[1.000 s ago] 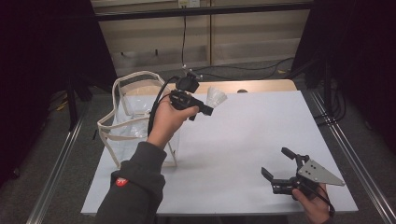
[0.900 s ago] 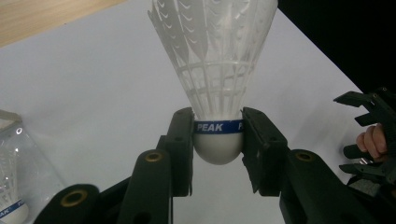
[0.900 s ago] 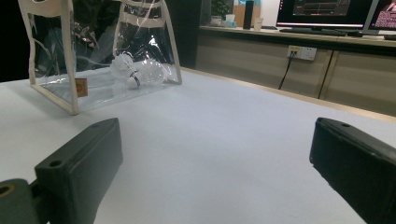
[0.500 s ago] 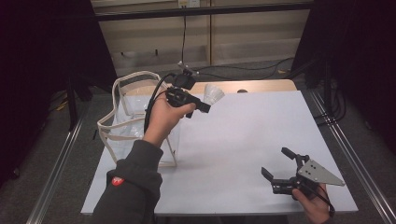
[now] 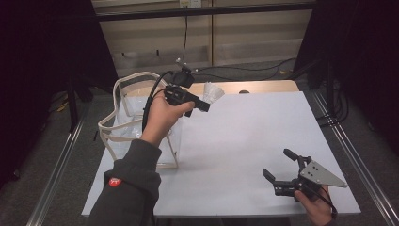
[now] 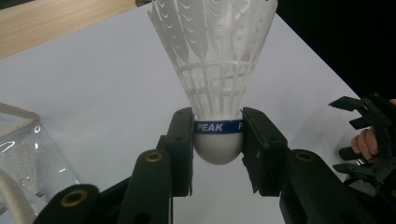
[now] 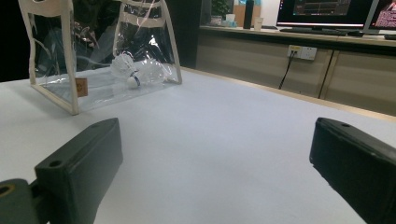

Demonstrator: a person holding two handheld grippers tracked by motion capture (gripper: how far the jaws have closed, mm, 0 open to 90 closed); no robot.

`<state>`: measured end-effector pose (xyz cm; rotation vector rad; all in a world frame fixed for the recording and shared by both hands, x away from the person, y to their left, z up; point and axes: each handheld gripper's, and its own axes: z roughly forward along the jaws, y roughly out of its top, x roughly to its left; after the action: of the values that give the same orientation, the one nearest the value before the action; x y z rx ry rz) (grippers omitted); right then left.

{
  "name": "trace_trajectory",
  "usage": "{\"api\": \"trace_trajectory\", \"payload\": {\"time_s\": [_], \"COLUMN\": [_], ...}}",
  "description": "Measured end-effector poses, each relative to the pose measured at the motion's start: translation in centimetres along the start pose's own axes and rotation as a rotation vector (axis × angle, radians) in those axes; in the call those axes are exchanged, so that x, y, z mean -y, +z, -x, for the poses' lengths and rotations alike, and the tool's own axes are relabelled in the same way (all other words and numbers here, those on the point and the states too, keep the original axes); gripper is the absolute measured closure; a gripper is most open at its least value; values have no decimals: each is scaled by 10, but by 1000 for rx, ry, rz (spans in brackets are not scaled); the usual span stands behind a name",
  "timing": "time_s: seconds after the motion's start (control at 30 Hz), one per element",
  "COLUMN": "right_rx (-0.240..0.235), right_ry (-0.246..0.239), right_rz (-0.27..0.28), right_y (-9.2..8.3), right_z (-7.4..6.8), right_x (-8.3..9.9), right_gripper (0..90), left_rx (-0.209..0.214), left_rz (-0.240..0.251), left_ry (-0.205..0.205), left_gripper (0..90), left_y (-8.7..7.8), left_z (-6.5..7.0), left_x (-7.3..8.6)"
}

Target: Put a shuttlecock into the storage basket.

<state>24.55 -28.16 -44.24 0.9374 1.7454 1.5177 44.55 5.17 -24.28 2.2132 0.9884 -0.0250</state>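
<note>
Two black fingers [image 6: 180, 149] of the left gripper [image 6: 217, 151] clamp a white shuttlecock [image 6: 215, 70] by its rounded cork, just below the blue band, feather skirt pointing away from the hand. In the high view that gripper [image 5: 200, 101] is raised just beside the clear bag [image 5: 136, 120], on the side toward the middle of the table [image 5: 263, 132], so the shuttlecock [image 5: 212, 92] hangs in the air near the bag's rim.

The grip is narrow and sits on a curved, smooth surface. I judge that any twist of the wrist could let the cork squirt out, and the shuttlecock would drop beside the bag rather than in or out of it cleanly. The skirt is fragile; brushing it against the bag's stiff cream trim could bend the feathers or tip the light bag over. At least one other shuttlecock [image 7: 128, 70] lies inside the bag [image 7: 100, 51] and could roll out then.

The right gripper [image 5: 287, 176] rests well away from the bag at the table's near edge, its fingers [image 7: 79, 163] spread wide and empty, too far to steady anything.
</note>
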Motion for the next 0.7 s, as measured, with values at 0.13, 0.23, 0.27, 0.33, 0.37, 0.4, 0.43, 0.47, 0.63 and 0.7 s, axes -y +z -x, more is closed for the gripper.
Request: {"api": "trace_trajectory", "payload": {"time_s": [0.13, 0.23, 0.27, 0.33, 0.37, 0.4, 0.43, 0.47, 0.63, 0.7], "right_rx": [1, 0, -1, -3, -4, -3, -1, -1, -1, -1], "right_ry": [5, 3, 3, 1, 1, -1, 2, 4, 1, 4], "right_rz": [1, 1, 2, -3, -2, -2, 1, 1, 1, -2], "right_y": [0, 0, 0, 0, 0, 0, 0, 0, 0, 0], "right_z": [0, 0, 0, 0, 0, 0, 0, 0, 0, 0], "right_x": [0, 0, 0, 0, 0, 0, 0, 0, 0, 0], "right_gripper": [25, 25, 25, 25, 25, 25, 25, 25, 25, 25], "left_rx": [4, 4, 4, 4, 3, 2, 0, 3, 1, -1], "left_rz": [-3, 3, 2, -2, -2, -3, 0, -3, -2, -2], "left_ry": [1, -1, -2, 0, 0, 3, -2, 1, 2, 4], "left_gripper": [656, 656, 656, 656, 656, 656, 656, 656, 656, 656], "left_y": [-3, -6, -6, -7, -7, -8, -8, -8, -11, -13], "left_z": [0, -1, -1, -1, -1, -2, -1, -2, -2, -3], "left_x": [0, -1, -1, -1, -1, -1, -1, -1, -1, -2]}}
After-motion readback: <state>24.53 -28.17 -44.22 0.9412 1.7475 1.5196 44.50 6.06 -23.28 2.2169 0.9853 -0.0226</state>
